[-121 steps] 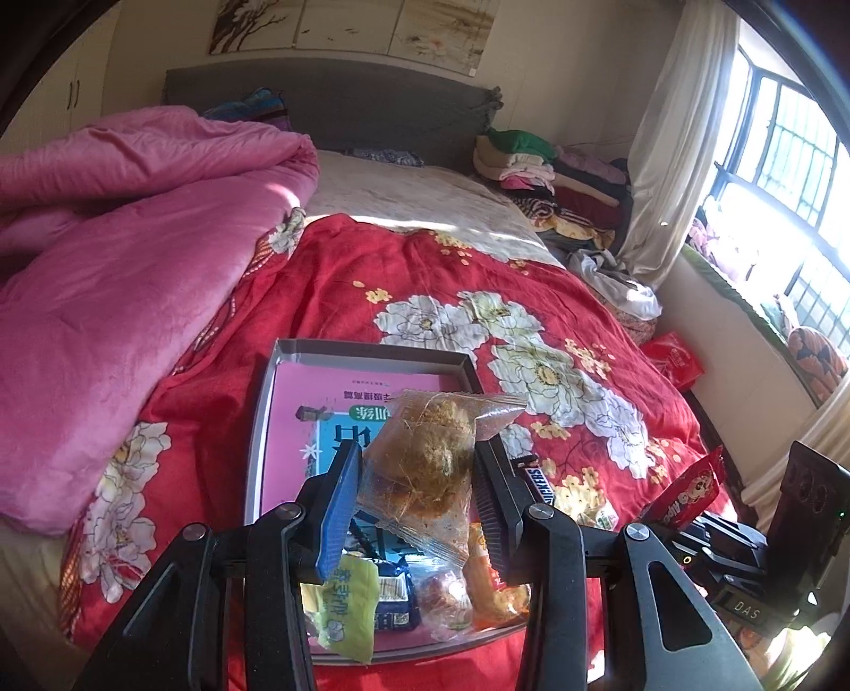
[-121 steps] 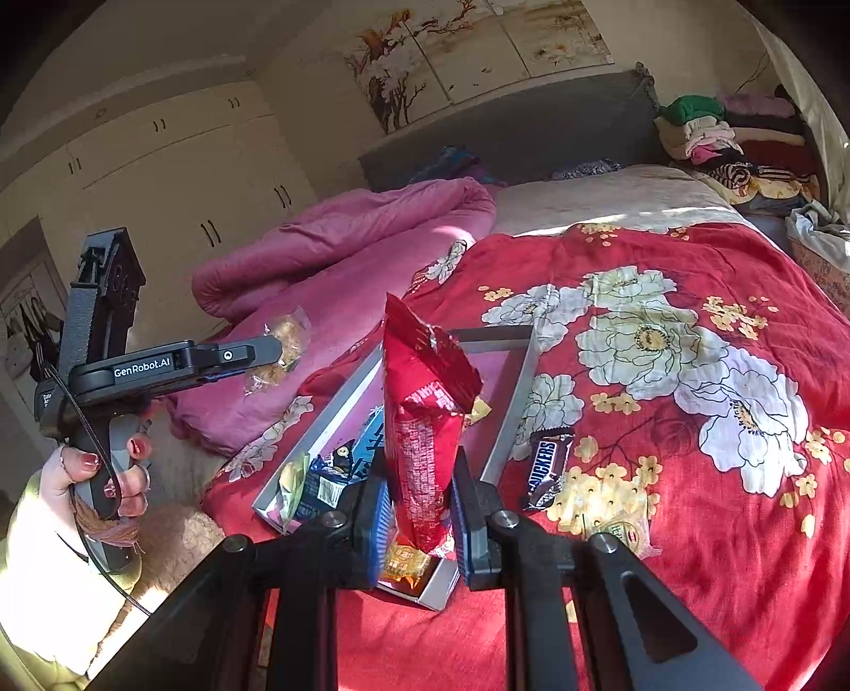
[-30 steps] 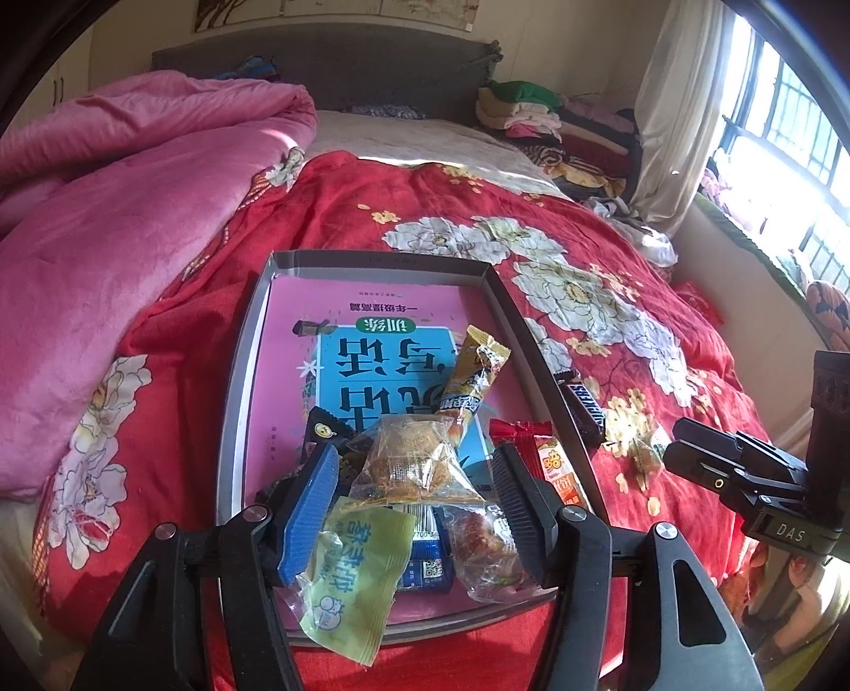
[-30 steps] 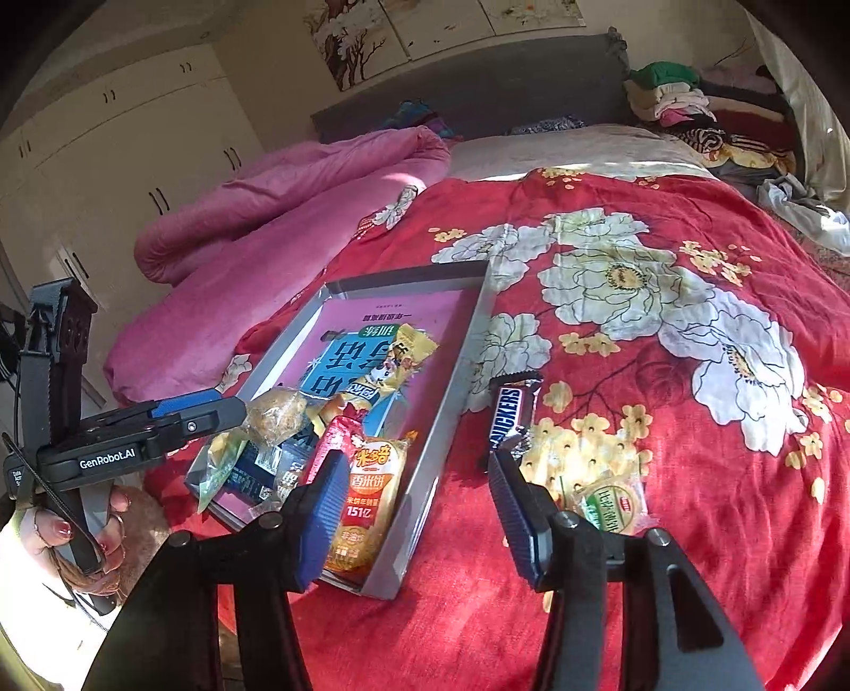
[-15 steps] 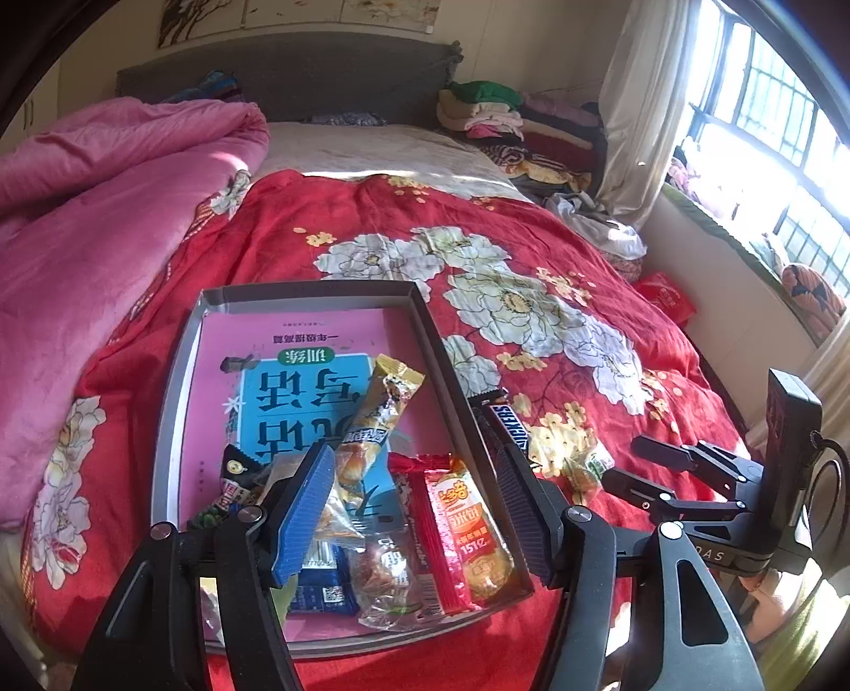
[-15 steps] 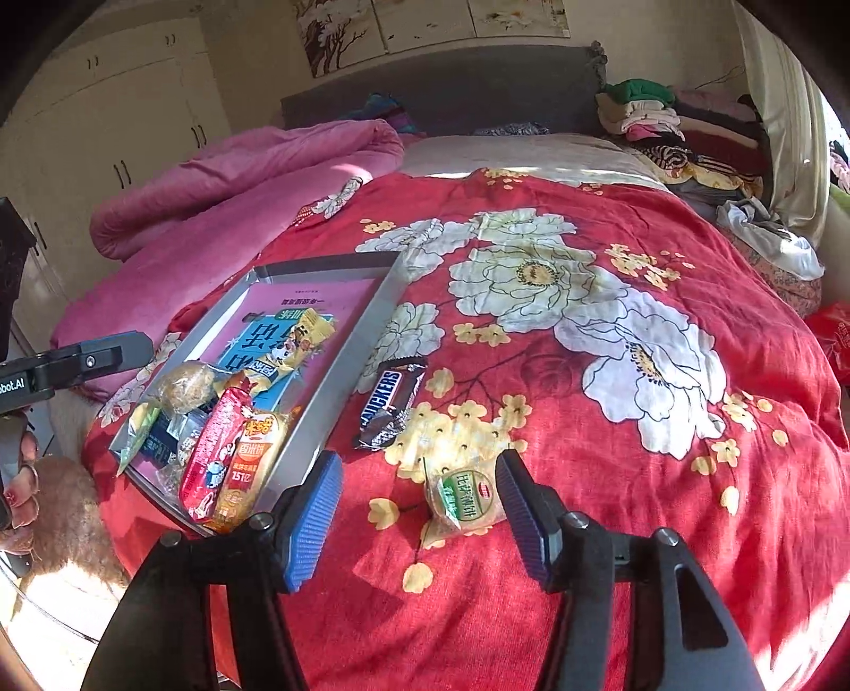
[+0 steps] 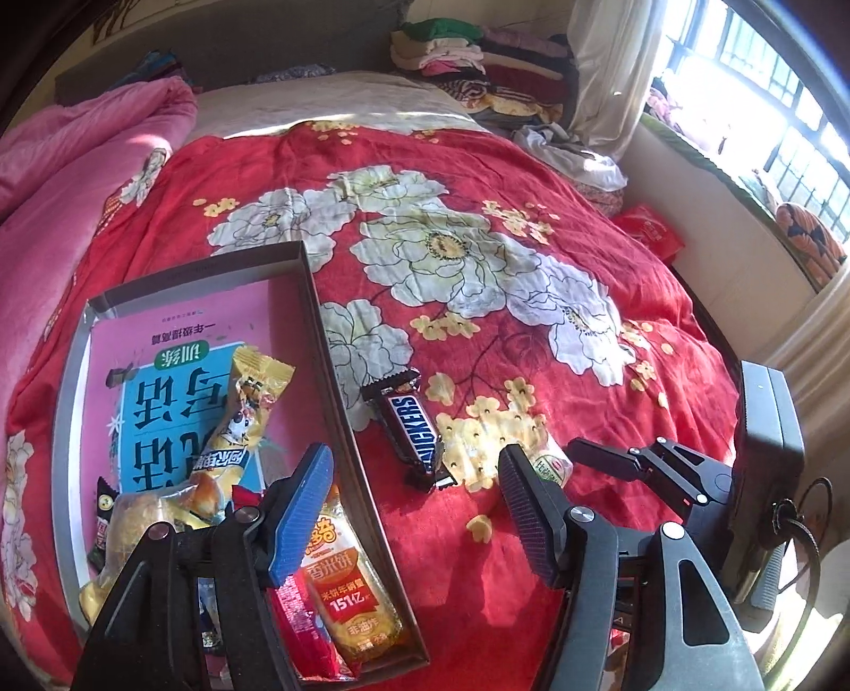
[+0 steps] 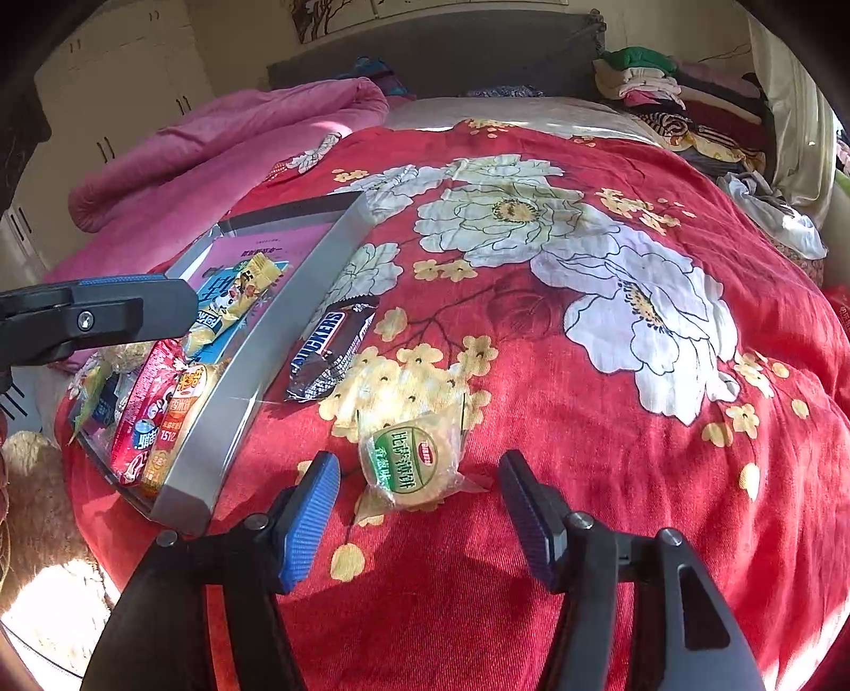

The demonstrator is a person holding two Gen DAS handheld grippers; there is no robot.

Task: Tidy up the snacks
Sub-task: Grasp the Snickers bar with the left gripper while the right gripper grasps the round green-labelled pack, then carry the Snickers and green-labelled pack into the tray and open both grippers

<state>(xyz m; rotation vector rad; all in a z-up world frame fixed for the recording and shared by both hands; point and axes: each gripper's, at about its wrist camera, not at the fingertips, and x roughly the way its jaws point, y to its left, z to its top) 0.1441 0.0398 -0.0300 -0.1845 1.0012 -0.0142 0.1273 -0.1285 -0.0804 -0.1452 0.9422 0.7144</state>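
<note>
Two wrist-mounted fisheye views, both angled down over the foot of a bed and facing its headboard.

Left wrist view: sits low and close above the near end of the shallow grey metal tray [image 7: 340, 409], its own left tool [image 7: 414, 510] in the foreground; the right tool [image 7: 637, 468] appears at the right edge. Right wrist view: placed further right, close above the red floral bedspread [image 8: 611, 425], own tool [image 8: 419, 510] in the foreground, the left tool [image 8: 106, 313] entering from the left edge. Shared ground: tray, brown Snickers bar [image 7: 414, 430] [image 8: 329, 345], round green-labelled clear-wrapped biscuit [image 8: 409, 462], pink quilt [image 7: 64, 175], dark grey headboard [image 8: 441, 48], folded clothes stack [image 7: 478, 64].
</note>
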